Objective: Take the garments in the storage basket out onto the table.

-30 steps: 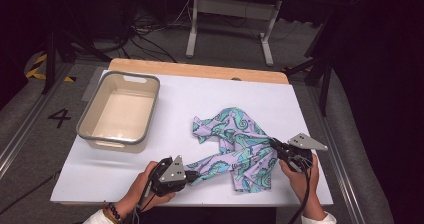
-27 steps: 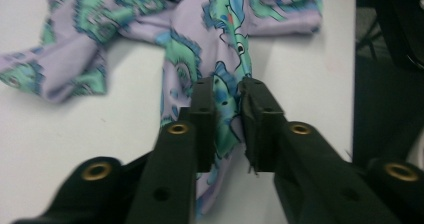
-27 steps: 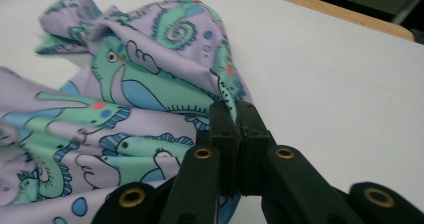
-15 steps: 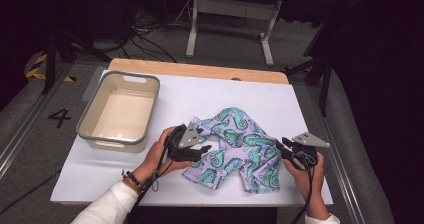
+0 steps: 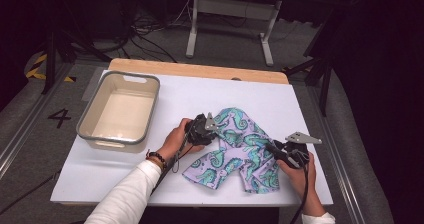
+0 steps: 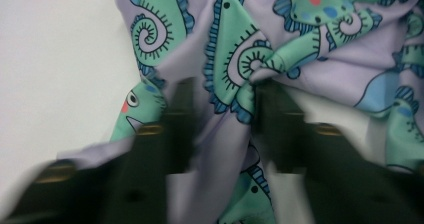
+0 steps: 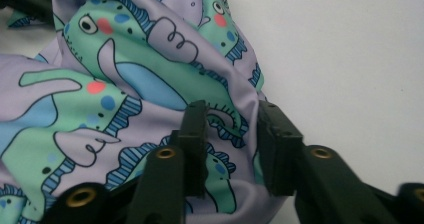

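A lilac cloth (image 5: 235,144) printed with green seahorses lies crumpled on the white table (image 5: 310,104). My left gripper (image 5: 216,133) is at its far left edge, held by a hand in a white sleeve. Its jaws have just been closing, and in the left gripper view (image 6: 222,91) they pinch a puckered fold of the cloth (image 6: 225,59). My right gripper (image 5: 271,148) sits at the cloth's right edge. Its jaws have also just been closing, and in the right gripper view (image 7: 230,114) a bulging fold of the cloth (image 7: 125,84) fills the gap from pad to pad.
A grey-rimmed plastic bin (image 5: 151,106) stands on the table's left side, a hand's width from my left hand. A wooden strip (image 5: 200,70) runs along the table's far edge. Beyond it are table legs and cables on the floor.
My left hand left the cloth's near left corner and moved away from the person to its far left edge. The near flap now lies spread flat. My right hand barely moved.
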`<state>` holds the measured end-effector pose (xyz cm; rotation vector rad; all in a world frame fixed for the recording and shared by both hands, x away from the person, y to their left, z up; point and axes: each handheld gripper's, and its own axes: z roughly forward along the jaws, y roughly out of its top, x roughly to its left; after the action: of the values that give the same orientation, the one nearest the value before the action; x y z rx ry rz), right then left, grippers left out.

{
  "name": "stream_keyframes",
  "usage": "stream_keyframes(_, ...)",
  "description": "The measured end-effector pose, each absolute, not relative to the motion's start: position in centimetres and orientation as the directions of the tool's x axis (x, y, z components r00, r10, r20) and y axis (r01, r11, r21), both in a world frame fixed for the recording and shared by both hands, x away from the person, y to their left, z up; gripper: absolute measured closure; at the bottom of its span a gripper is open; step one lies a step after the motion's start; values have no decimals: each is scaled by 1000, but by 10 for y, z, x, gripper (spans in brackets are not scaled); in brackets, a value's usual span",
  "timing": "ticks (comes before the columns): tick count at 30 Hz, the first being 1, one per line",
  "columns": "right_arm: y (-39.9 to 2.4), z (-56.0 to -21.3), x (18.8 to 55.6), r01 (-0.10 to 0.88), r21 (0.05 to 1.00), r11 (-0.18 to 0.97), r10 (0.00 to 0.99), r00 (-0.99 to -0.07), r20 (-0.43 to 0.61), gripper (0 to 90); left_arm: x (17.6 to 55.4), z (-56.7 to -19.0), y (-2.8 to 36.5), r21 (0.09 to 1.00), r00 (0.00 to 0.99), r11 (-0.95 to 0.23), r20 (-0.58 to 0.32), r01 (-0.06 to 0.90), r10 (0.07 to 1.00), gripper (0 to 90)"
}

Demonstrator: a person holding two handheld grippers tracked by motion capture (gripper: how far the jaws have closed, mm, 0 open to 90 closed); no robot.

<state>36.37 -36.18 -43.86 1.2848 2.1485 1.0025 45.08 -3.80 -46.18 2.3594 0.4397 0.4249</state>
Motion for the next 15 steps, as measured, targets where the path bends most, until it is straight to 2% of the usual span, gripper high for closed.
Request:
stream_keyframes(1,-362,-439,363,564,764,313,881,-472,-12,795,452,-461,-37,686,887,-701,179,197,425,832)
stream_keyframes(2,-362,-439,363,562,762,322,879,-477,-20,838,452,-460,-36,688,885,-698,182,197,430,861)
stream_keyframes(4,-362,-439,362,562,754,341,879,-476,-42,891,451,-455,-33,698,882,-691,188,190,433,867)
stream_keyframes(7,-363,-436,361,552,761,342,882,-469,-57,897,442,-438,-25,740,861,-644,185,196,474,869)
stream_keyframes(15,-368,-409,358,472,819,327,902,-415,-121,899,409,-370,8,794,807,-596,270,122,525,870)
